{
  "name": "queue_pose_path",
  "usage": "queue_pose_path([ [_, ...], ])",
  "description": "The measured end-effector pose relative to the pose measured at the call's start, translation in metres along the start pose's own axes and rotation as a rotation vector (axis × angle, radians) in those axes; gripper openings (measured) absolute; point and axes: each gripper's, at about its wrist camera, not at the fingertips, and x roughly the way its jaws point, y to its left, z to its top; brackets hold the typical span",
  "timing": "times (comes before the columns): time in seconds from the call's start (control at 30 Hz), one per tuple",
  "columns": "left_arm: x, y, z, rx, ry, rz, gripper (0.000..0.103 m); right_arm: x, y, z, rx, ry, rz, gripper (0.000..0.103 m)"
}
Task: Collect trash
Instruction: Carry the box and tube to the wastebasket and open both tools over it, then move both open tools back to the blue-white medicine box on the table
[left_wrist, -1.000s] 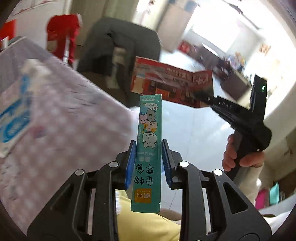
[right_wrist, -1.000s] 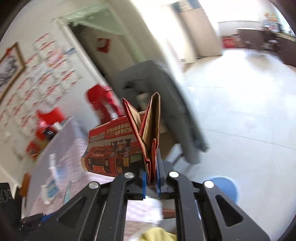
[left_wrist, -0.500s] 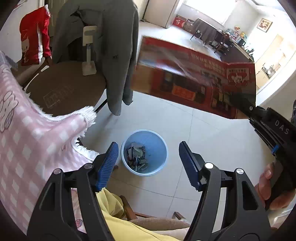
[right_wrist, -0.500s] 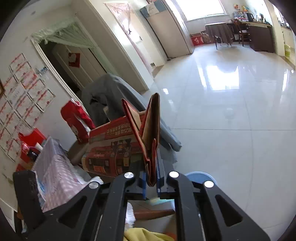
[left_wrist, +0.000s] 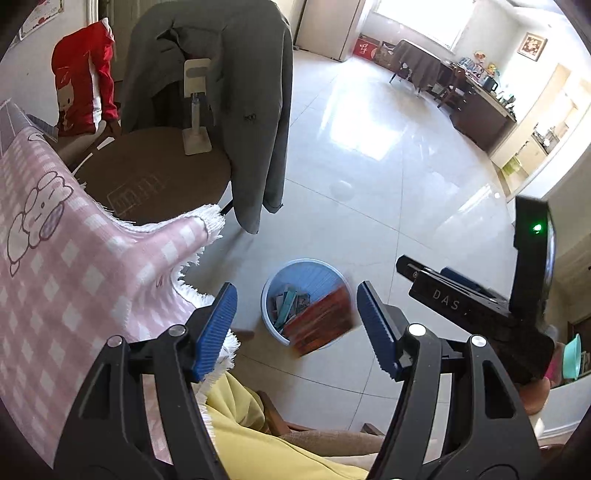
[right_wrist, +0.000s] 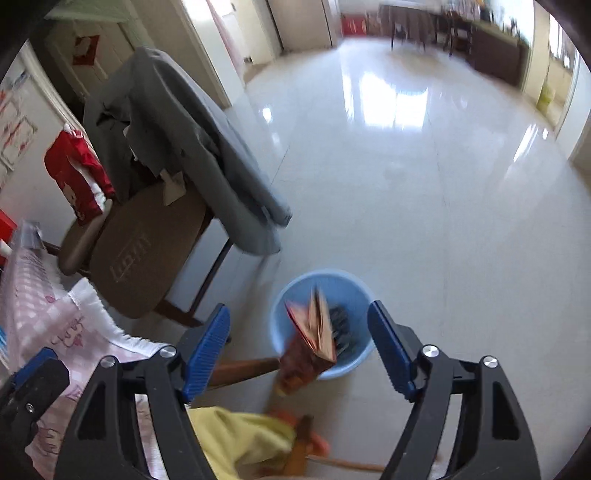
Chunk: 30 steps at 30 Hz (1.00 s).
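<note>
Released half a second ago, the flattened red cardboard box (right_wrist: 308, 341) now sits tilted across the near rim of the round blue plastic bin (right_wrist: 354, 288), directly below the right gripper (right_wrist: 297, 341); both it and the left gripper (left_wrist: 295, 325) stand apart, empty.

Below and ahead of both tools, the bin (left_wrist: 303, 271) stands on the floor (left_wrist: 388, 177). The flattened box (left_wrist: 321, 325) lies across the bin's near rim. Left of the bin stands the chair (left_wrist: 155, 177), the coat (left_wrist: 255, 110) draped behind it; the tablecloth (left_wrist: 74, 266) hangs nearer left.
</note>
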Motion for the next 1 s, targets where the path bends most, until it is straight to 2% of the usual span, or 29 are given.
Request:
queue_pose_path([
  [0.1, 0.002, 0.000, 0.001, -0.005, 0.002, 0.003, 0.067, -0.012, 0.009, 0.000, -0.047, -0.039, -0.001, 0.075],
  [0.23, 0.001, -0.001, 0.002, -0.009, 0.004, -0.010, 0.067, -0.025, 0.005, 0.000, -0.047, -0.061, 0.034, 0.075],
  [0.33, -0.004, -0.003, 0.003, -0.004, -0.010, -0.020, 0.067, -0.035, 0.002, 0.003, -0.034, -0.061, 0.086, 0.075],
  [0.6, -0.029, -0.005, 0.006, 0.005, -0.067, -0.037, 0.067, -0.071, 0.012, 0.005, -0.060, -0.140, 0.126, 0.075],
  [0.83, -0.063, 0.005, 0.005, -0.005, -0.150, 0.023, 0.067, -0.094, 0.030, 0.007, -0.098, -0.192, 0.170, 0.075],
  [1.0, -0.091, 0.028, 0.001, -0.050, -0.208, 0.045, 0.067, -0.103, 0.060, 0.008, -0.165, -0.214, 0.225, 0.075],
])
